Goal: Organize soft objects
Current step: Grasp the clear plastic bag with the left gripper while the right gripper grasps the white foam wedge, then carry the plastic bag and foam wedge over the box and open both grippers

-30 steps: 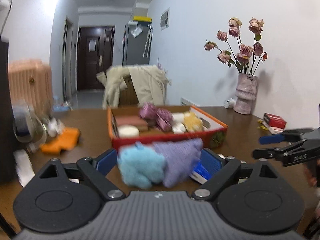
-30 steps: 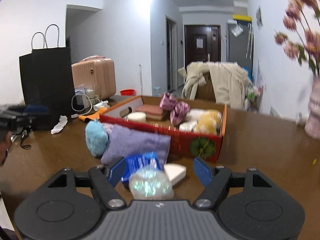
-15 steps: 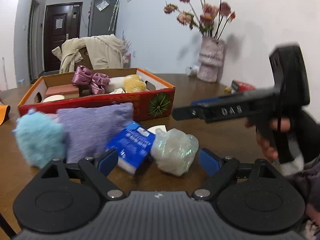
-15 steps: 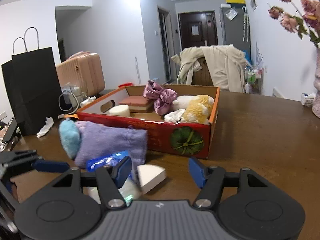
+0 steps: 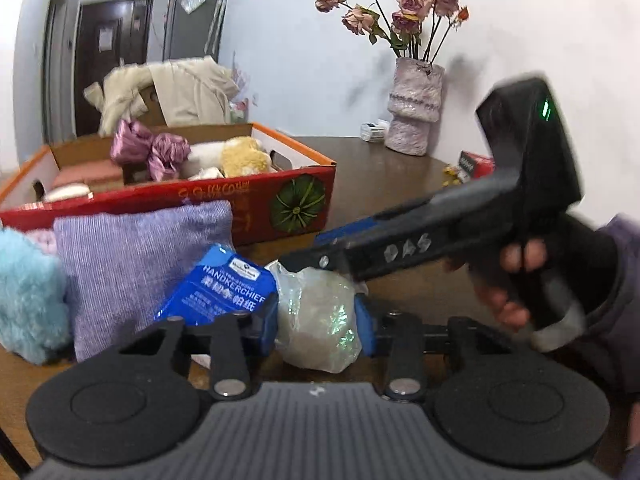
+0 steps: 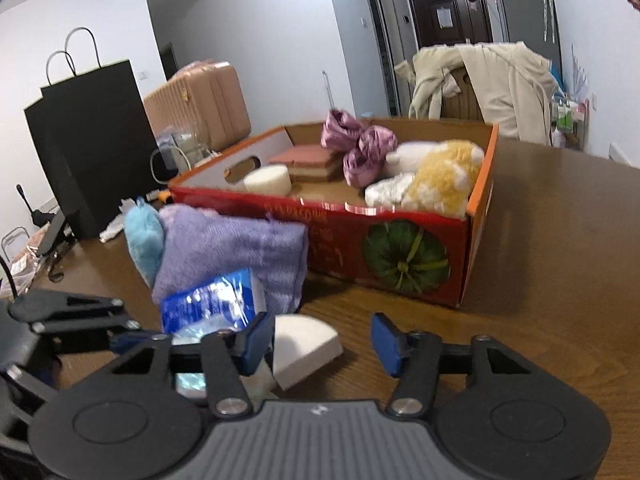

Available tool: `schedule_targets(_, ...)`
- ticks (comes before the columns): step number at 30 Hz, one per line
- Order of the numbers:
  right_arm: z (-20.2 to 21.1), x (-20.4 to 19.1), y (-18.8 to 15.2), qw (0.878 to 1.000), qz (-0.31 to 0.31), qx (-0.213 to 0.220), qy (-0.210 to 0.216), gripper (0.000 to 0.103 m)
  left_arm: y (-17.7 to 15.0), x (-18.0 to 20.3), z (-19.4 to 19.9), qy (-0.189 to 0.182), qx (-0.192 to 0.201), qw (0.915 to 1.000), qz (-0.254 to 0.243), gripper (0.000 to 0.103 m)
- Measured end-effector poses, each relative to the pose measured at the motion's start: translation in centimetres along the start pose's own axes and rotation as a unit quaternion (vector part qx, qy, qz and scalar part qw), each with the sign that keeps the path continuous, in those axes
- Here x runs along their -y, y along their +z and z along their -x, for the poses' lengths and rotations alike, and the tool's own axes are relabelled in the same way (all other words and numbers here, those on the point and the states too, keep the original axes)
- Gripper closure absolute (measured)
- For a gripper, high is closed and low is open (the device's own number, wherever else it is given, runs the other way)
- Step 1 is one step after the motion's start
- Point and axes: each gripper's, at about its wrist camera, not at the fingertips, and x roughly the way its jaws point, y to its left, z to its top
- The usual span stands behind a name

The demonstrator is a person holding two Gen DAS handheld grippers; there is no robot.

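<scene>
My left gripper (image 5: 316, 324) is closing on a shiny plastic-wrapped ball (image 5: 316, 300) on the brown table (image 6: 540, 280), and both blue pads touch its sides. My right gripper (image 6: 322, 342) is closing too, with a white wedge sponge (image 6: 306, 346) lying loose between its fingers. A hand holds it just above the ball in the left wrist view. Beside the ball lie a blue handkerchief pack (image 5: 222, 284), a folded purple cloth (image 5: 136, 260) and a light blue fluffy thing (image 5: 28, 296). Behind them stands a red cardboard box (image 6: 416, 240).
The box holds a purple satin bow (image 6: 360, 148), a yellow-and-white plush (image 6: 440, 176) and sponges. A vase of dried roses (image 5: 416, 108) stands at the far right by the wall. A black paper bag (image 6: 92, 148) stands at the table's left edge, with a pink suitcase (image 6: 200, 108) behind it.
Both grippers came forward and down to the pile. The left jaws narrowed from wide onto the wrapped ball. The right jaws narrowed around the white wedge.
</scene>
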Motion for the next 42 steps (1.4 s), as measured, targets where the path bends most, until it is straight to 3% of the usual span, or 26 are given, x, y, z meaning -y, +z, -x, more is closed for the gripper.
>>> schedule_targets(6,-0.6,-0.9,-0.4,1.000,0.019,0.001,0.004,0.062,0.4,-1.2,0.8,-0.033,-0.013,0.9986,0.039,0.071)
schedule_targets(14,-0.5,-2.9,-0.5,0.999,0.033,-0.005,-0.012,0.080,-0.1,-0.2,2.1,-0.035,-0.005,0.9992,0.017,0.081)
schedule_targets(17,0.2,-4.3,-0.7,0.998,0.049,0.003,-0.033,0.082,-0.8,-0.1,3.3,-0.037,0.007,0.9992,0.011,0.082)
schedule_targets(22,3.0,-5.2,-1.2,0.998,0.022,0.038,-0.046,0.082,-2.6,-0.1,7.0,-0.044,0.031,0.9985,0.013,0.083)
schedule_targets(29,8.4,-7.3,-1.9,0.992,0.009,0.092,-0.083,0.081,-3.4,-1.1,12.5,-0.019,0.075,0.9963,0.037,0.083)
schedule_targets(32,10.4,-8.8,-1.5,0.990,0.021,0.107,-0.084,0.080,-1.5,-2.3,15.1,0.004,0.111,0.9931,0.037,0.083)
schedule_targets(36,10.5,-10.0,1.6,0.989,0.051,0.113,-0.077,0.079,4.0,-5.5,15.7,0.036,0.137,0.9895,0.029,0.082)
schedule_targets(39,7.6,-9.3,5.2,0.991,0.062,0.097,-0.068,0.079,9.6,-8.9,11.9,0.041,0.109,0.9926,0.034,0.082)
schedule_targets(42,3.0,-7.9,9.1,0.994,0.057,0.066,-0.060,0.079,13.6,-12.4,5.2,0.055,0.040,0.9966,0.047,0.082)
